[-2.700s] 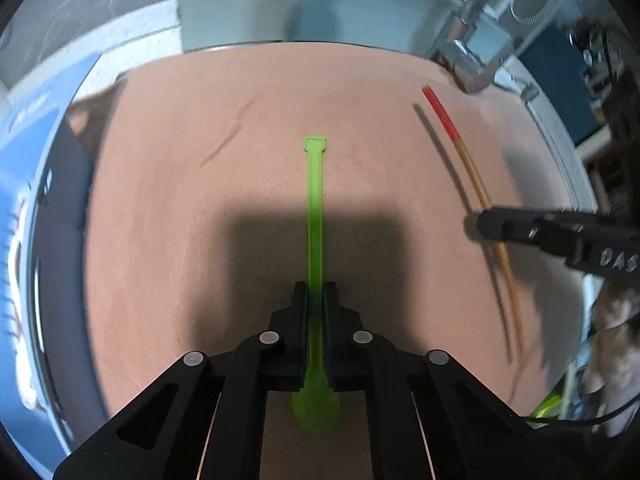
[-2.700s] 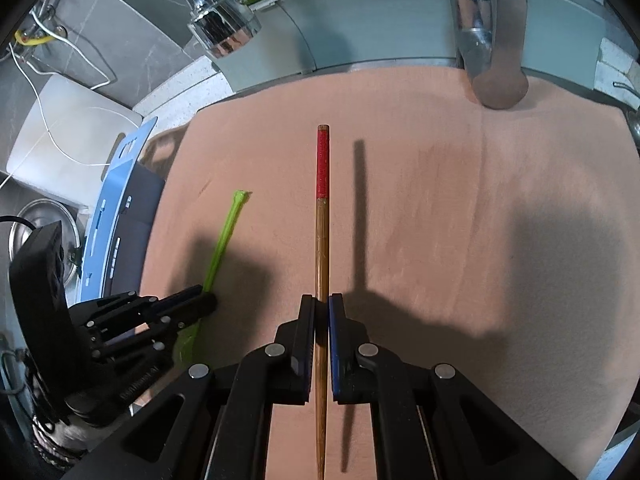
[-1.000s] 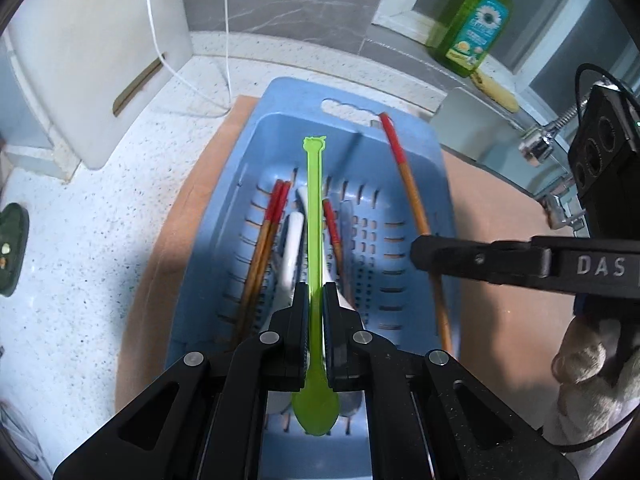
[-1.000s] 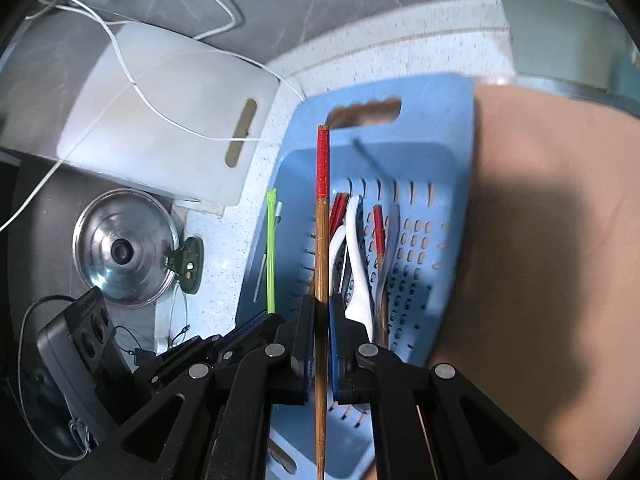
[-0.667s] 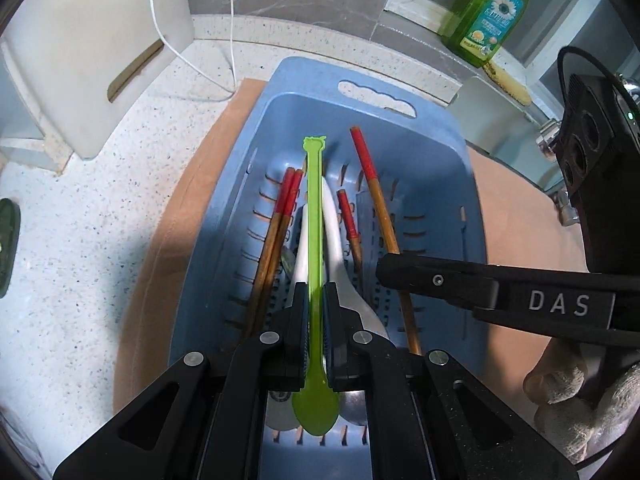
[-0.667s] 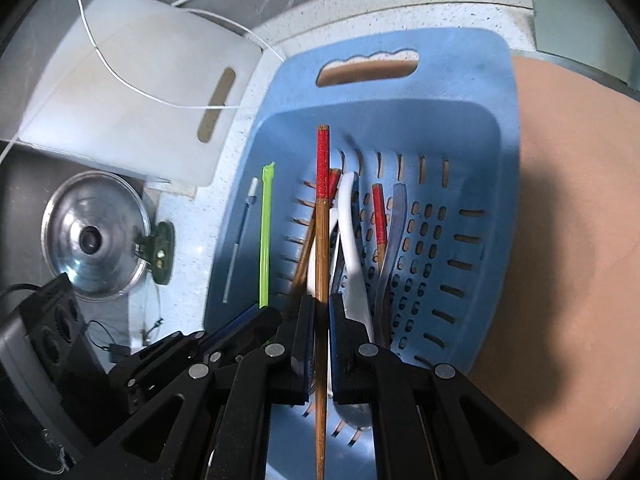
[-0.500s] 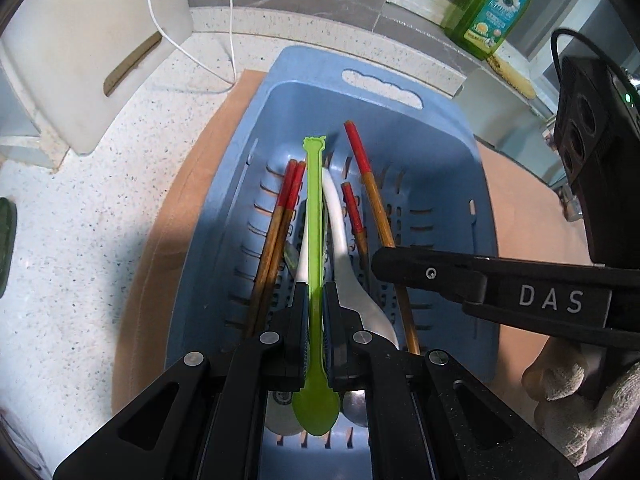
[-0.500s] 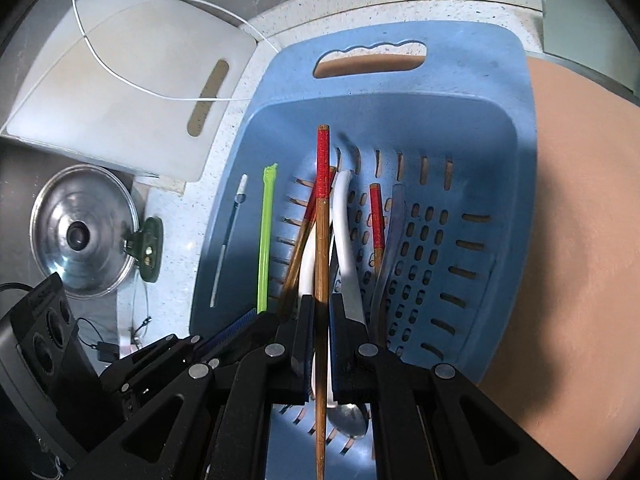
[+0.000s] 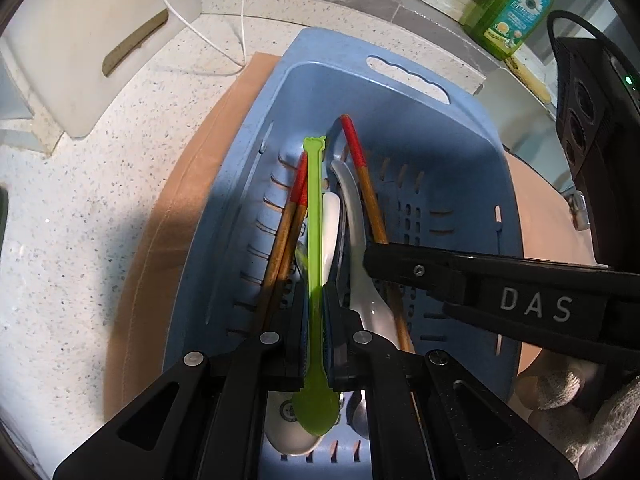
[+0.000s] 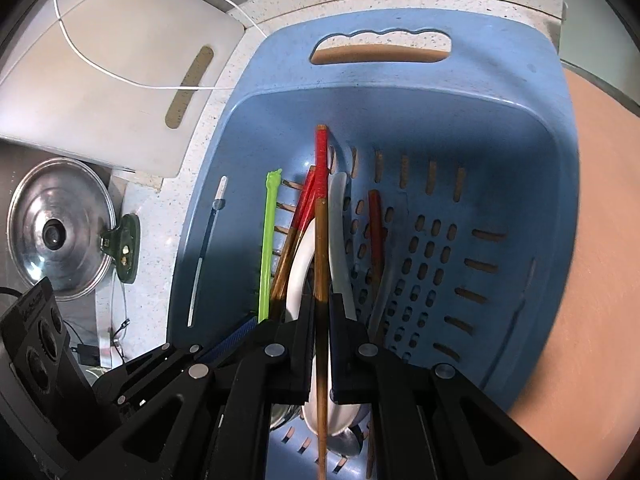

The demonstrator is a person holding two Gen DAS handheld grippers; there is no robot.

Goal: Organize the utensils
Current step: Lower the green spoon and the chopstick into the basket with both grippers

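Speckled counter, basket on it. L gripper clamps spoon, R gripper clamps chopstick; both long axes run lengthwise w/ basket, just above utensils inside.

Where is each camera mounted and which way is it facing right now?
Left wrist: on the left gripper, facing down into the blue slotted plastic basket; jaws shut on a green plastic spoon.
Right wrist: on the right gripper, facing into the same basket; jaws shut on a red-tipped wooden chopstick.
Shared: basket, spoon, chopstick, each other's gripper.
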